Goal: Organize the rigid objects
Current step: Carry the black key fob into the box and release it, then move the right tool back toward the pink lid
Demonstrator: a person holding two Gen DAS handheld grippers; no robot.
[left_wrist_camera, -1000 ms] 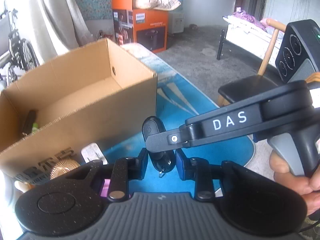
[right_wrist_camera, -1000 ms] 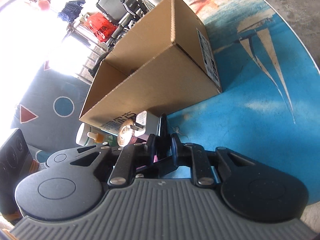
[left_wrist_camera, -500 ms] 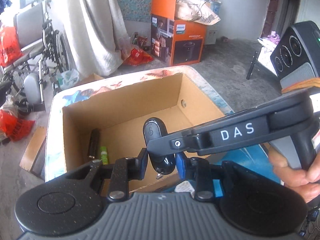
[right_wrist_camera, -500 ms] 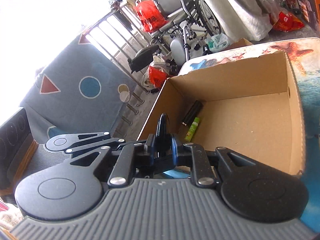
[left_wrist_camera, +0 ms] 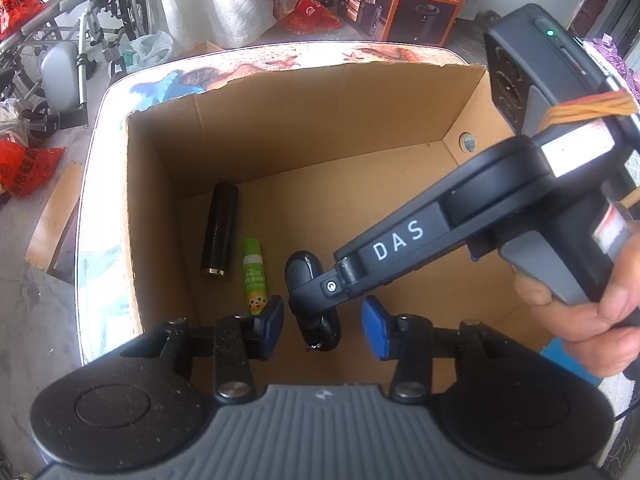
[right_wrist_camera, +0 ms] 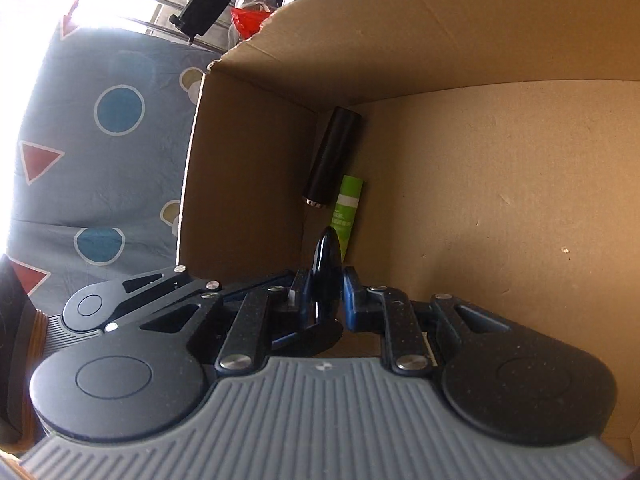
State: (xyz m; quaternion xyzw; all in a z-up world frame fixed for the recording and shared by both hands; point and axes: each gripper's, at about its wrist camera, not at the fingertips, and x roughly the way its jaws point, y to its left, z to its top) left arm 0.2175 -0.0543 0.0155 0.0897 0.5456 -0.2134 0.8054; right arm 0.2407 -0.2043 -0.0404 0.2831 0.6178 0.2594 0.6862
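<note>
Left gripper (left_wrist_camera: 323,326): jaws opening, pads clear of the black key fob (left_wrist_camera: 312,300) between them. Right gripper (right_wrist_camera: 325,295): jaws narrow, clamped on the fob, above the cardboard box (left_wrist_camera: 360,92) floor. Black tube (left_wrist_camera: 220,236) and green stick (left_wrist_camera: 255,276) lie left of the jaws. Best lower before release, beside the stick. Fob's lower end hidden.

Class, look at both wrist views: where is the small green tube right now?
The small green tube lies on the floor of the open cardboard box, near its left wall, right beside the black cylinder; the right wrist view shows the same pair.
</note>
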